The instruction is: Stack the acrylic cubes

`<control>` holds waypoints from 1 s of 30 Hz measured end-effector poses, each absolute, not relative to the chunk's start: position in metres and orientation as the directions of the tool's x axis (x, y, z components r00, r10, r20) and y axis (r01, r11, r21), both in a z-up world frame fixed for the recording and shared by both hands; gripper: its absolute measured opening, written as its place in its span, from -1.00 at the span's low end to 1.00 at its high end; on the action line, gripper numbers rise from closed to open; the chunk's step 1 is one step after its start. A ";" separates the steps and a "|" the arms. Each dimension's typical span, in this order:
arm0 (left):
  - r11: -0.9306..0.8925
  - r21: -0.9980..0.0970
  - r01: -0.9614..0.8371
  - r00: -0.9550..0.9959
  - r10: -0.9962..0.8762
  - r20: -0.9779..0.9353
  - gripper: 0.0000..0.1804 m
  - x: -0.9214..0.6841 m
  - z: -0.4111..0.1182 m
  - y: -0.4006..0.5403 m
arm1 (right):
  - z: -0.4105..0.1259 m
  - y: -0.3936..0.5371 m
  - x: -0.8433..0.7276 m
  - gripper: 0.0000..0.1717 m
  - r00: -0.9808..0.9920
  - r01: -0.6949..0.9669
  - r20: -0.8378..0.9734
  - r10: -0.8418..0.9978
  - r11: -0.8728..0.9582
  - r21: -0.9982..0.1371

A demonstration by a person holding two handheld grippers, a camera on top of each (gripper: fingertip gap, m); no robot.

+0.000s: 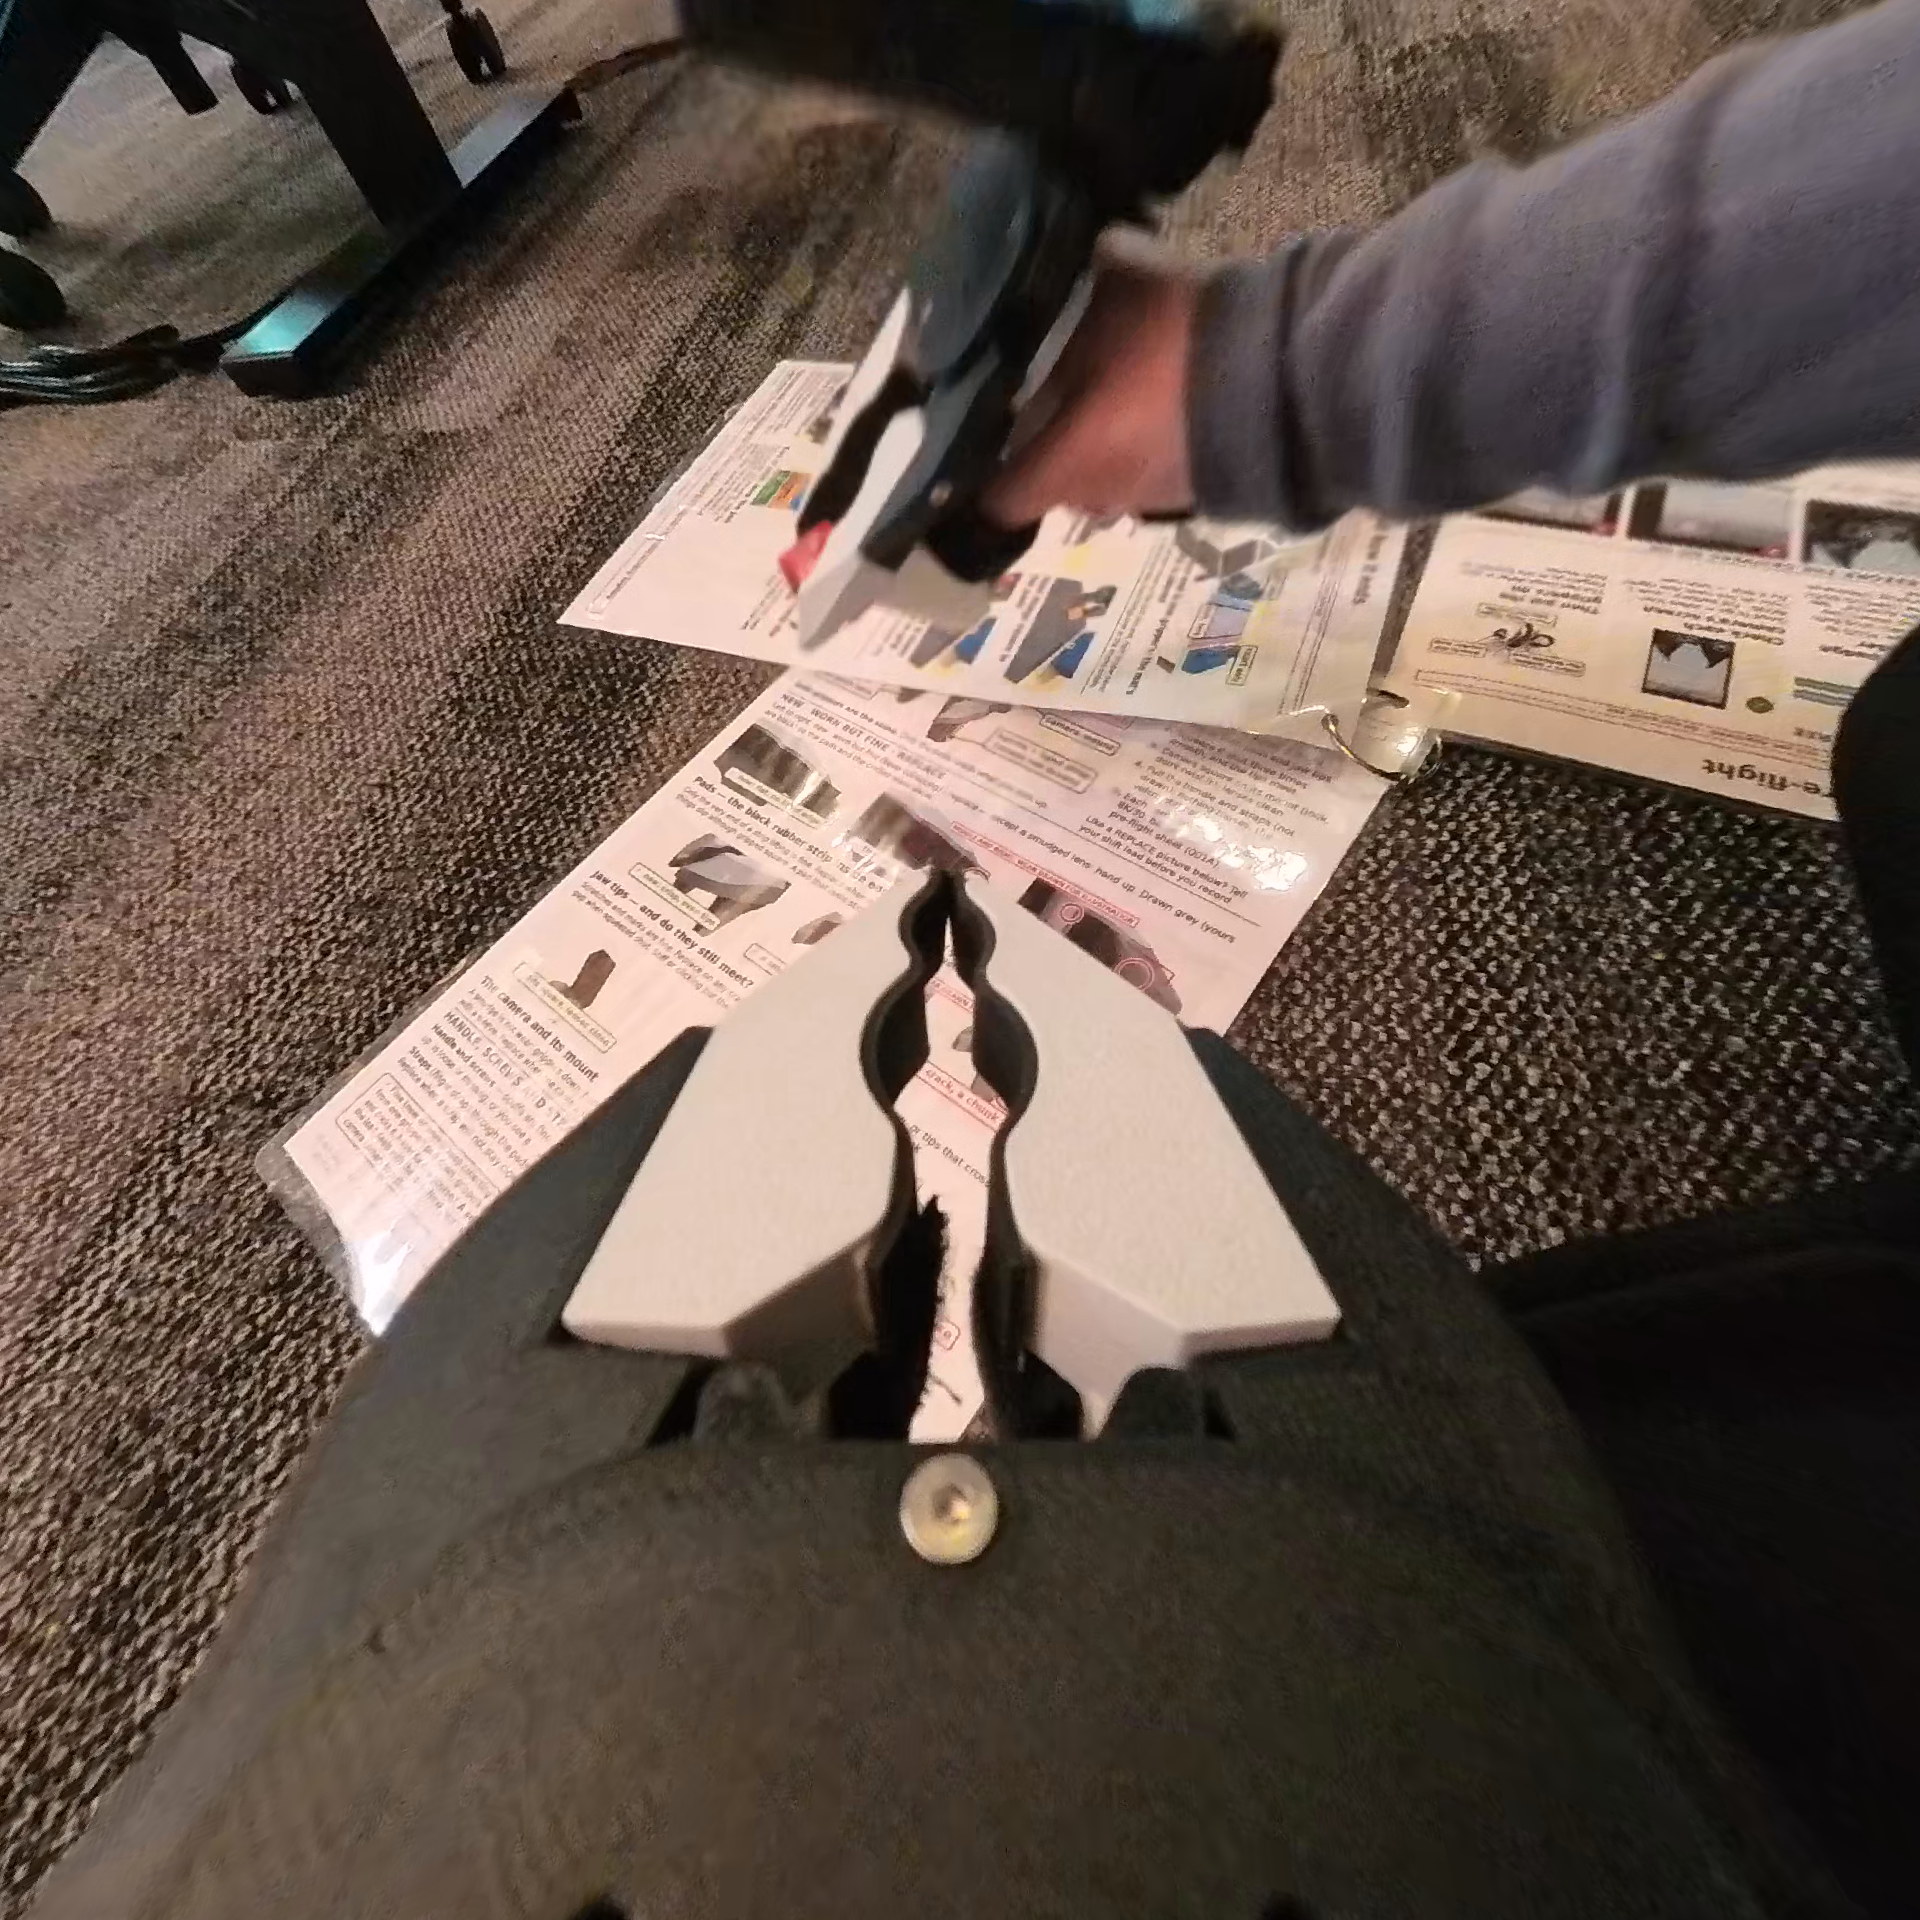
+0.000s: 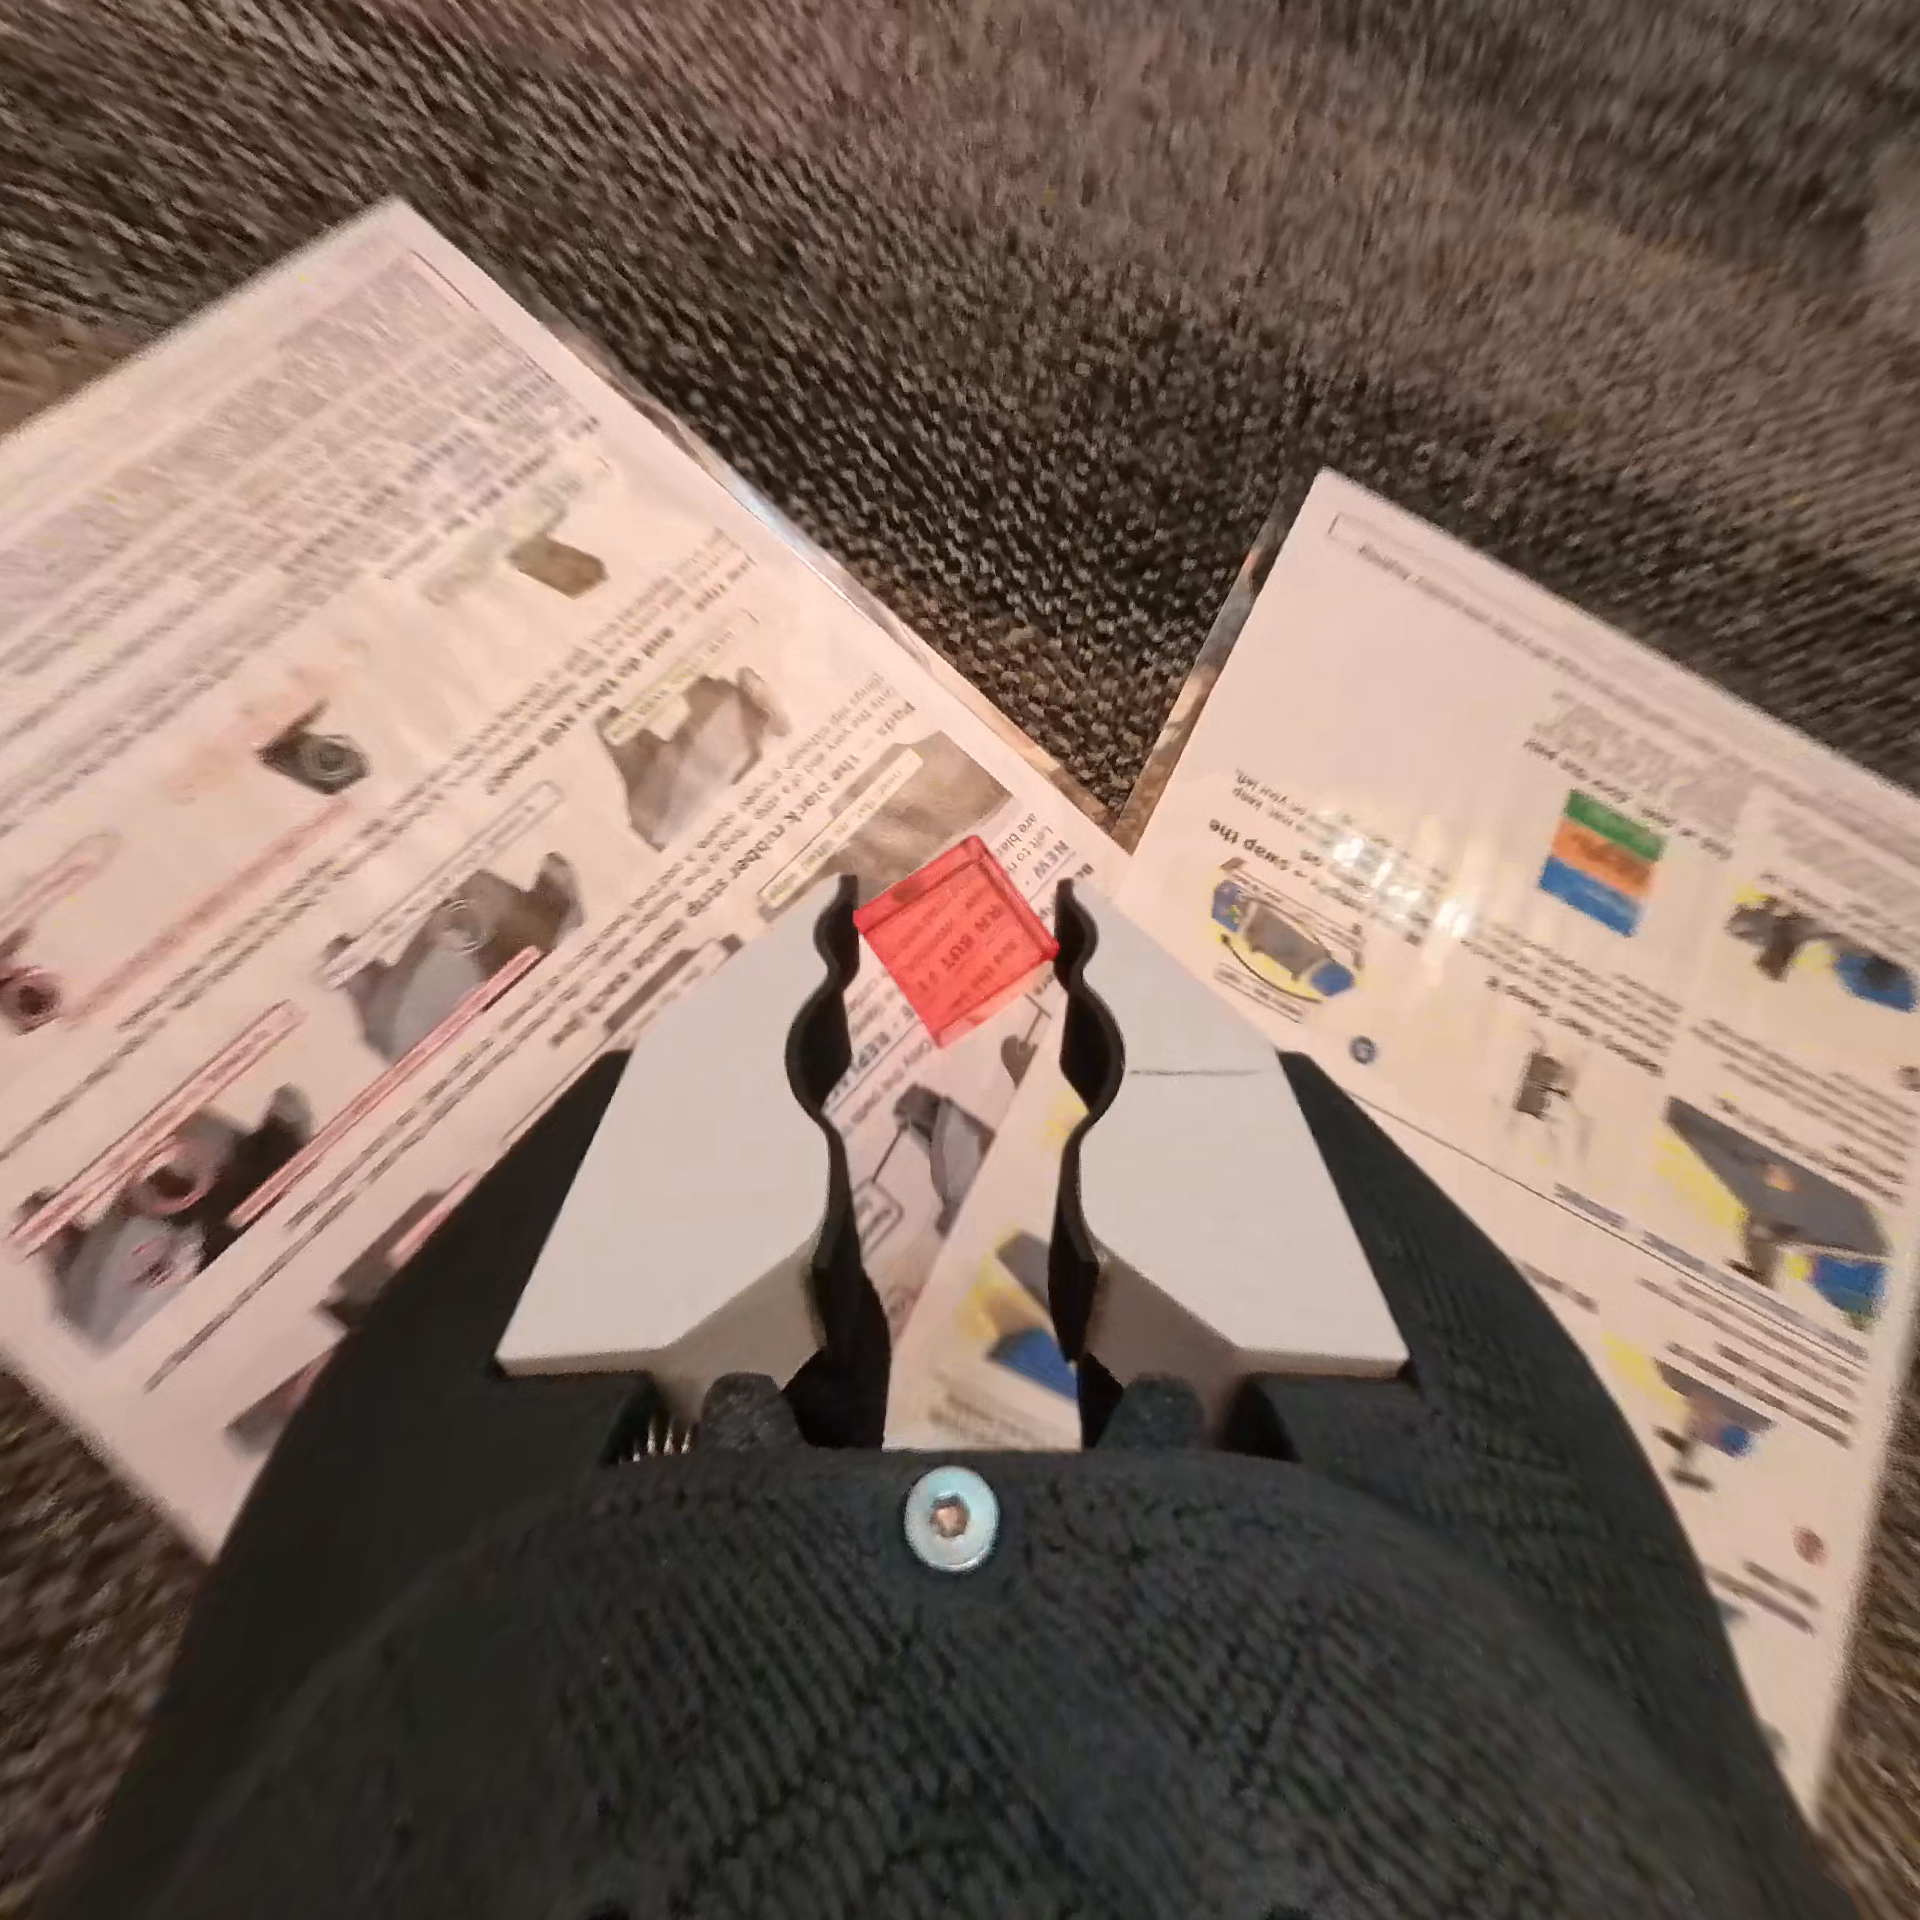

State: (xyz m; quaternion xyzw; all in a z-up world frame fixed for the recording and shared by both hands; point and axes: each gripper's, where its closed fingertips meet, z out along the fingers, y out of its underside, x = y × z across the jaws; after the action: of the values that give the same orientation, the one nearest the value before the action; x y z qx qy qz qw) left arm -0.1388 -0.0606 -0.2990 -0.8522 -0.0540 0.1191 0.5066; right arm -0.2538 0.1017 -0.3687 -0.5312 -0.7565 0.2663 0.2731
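Observation:
My right gripper (image 2: 956, 894) is shut on a small red see-through cube (image 2: 956, 940). The cube sits cornerwise between the black pads, and both pads touch it. In the left wrist view the same gripper (image 1: 831, 582) hovers over a laminated instruction sheet (image 1: 1122, 613) with the red cube (image 1: 808, 545) at its tips, held by a hand in a grey-blue sleeve (image 1: 1558, 312). My left gripper (image 1: 948, 883) is shut with nothing in it, low over another laminated sheet (image 1: 644, 935).
The sheets lie on speckled grey-brown carpet (image 1: 260, 727); a metal ring (image 1: 1351, 727) joins them to a third sheet (image 1: 1610, 623). Black furniture feet (image 1: 395, 260) and cables stand at the far left. A dark trouser leg (image 1: 1870, 935) is at the right edge. Spacing between my two grippers at the tips: around 20 centimetres.

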 end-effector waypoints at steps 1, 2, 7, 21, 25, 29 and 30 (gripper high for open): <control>-0.483 -0.875 -0.031 0.965 0.213 -0.151 -1.00 -0.138 -0.298 -0.061 | -0.353 0.102 -0.245 -0.59 -0.283 0.643 0.135 0.950 0.292 -0.708; -0.484 -0.875 -0.032 0.965 0.213 -0.154 -1.00 -0.138 -0.298 -0.061 | -0.337 0.103 -0.235 -0.58 -0.276 0.629 0.128 0.952 0.280 -0.725; -0.478 -0.878 -0.029 0.961 0.228 -0.156 -1.00 -0.139 -0.294 -0.062 | -0.288 0.128 -0.176 -0.58 -0.192 0.596 0.040 0.981 0.148 -0.789; -0.470 -0.883 -0.017 0.954 0.256 -0.154 -1.00 -0.143 -0.289 -0.064 | -0.288 0.259 -0.089 -0.58 0.243 0.511 -0.080 0.967 -0.197 -0.837; -0.475 -0.880 -0.019 0.955 0.251 -0.157 -1.00 -0.143 -0.290 -0.064 | -0.297 0.251 -0.095 -0.58 0.204 0.542 -0.079 0.976 -0.180 -0.821; -0.475 -0.880 -0.020 0.955 0.251 -0.157 -1.00 -0.142 -0.290 -0.064 | -0.311 0.250 -0.100 -0.58 0.205 0.568 -0.043 0.978 -0.155 -0.808; -0.475 -0.880 -0.019 0.956 0.251 -0.155 -1.00 -0.143 -0.290 -0.064 | -0.313 0.252 -0.101 -0.58 0.213 0.564 -0.037 0.976 -0.154 -0.812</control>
State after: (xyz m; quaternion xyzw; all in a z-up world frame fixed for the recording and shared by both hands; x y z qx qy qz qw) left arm -0.1426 -0.0641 -0.2903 -0.8485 -0.0683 0.1325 0.5078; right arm -0.1012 0.2516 -0.3131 -0.6982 -0.5513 0.2992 0.3449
